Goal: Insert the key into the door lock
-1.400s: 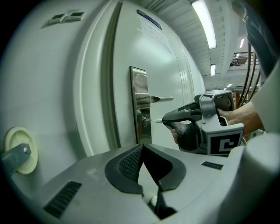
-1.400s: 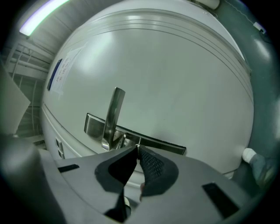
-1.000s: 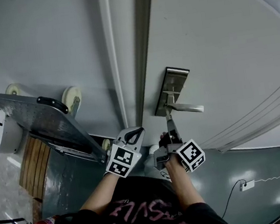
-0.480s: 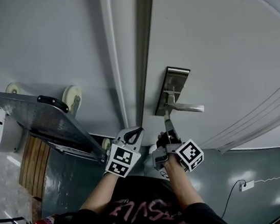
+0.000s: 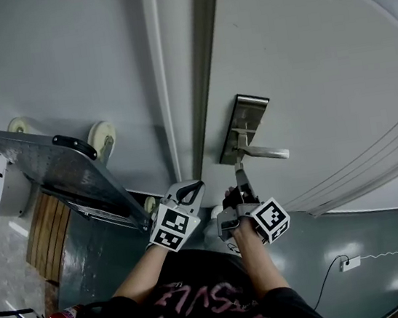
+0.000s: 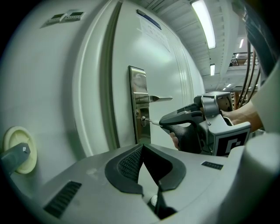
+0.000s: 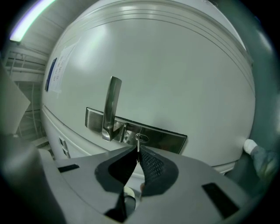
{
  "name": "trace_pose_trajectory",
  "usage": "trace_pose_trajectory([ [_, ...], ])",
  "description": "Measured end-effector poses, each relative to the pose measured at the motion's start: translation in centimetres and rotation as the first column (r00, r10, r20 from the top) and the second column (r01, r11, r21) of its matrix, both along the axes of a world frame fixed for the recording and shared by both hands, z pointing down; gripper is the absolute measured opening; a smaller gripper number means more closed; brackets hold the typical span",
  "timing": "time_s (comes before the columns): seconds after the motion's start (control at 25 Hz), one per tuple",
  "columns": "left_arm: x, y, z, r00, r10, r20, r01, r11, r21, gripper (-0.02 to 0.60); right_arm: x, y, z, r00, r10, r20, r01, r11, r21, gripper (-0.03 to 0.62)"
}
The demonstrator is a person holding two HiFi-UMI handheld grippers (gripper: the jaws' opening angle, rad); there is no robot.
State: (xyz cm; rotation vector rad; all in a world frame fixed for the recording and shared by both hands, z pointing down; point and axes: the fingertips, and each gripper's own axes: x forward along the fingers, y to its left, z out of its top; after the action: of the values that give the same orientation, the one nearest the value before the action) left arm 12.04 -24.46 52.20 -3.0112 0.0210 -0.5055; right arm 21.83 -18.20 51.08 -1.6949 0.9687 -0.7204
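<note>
Steel key [image 6: 151,123] was pinched by its head end in the right gripper [image 5: 242,179]. Jaws were clamped flat on it, thin blade sticking out toward the lock cylinder [image 7: 141,139]. Cylinder sat in the lock plate [image 5: 243,128] on the door [image 5: 303,66], just beside the lever handle [image 5: 266,155]. Blade tip was touching the keyhole; couldn't tell how deep it sat. Left gripper [image 5: 191,188] hung to the left, near the door edge, jaws closed on nothing.

My read: the key is light, stiff, thin, smooth metal. It would likely pivot or slip between the pads if pushed off-axis, and the blade could bend. Best hold is the flat head, blade in line with the keyway, gentle straight push, no side load.
</note>
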Motion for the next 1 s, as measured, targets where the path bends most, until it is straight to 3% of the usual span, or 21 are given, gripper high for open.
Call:
trace_pose_trajectory([
  [1.0,0.06,0.02,0.03,1.000,0.002,0.004,-0.002,1.000,0.004,0.012,-0.17,-0.50,0.00,1.000,-0.007,0.022,0.006,1.000,0.022,0.078],
])
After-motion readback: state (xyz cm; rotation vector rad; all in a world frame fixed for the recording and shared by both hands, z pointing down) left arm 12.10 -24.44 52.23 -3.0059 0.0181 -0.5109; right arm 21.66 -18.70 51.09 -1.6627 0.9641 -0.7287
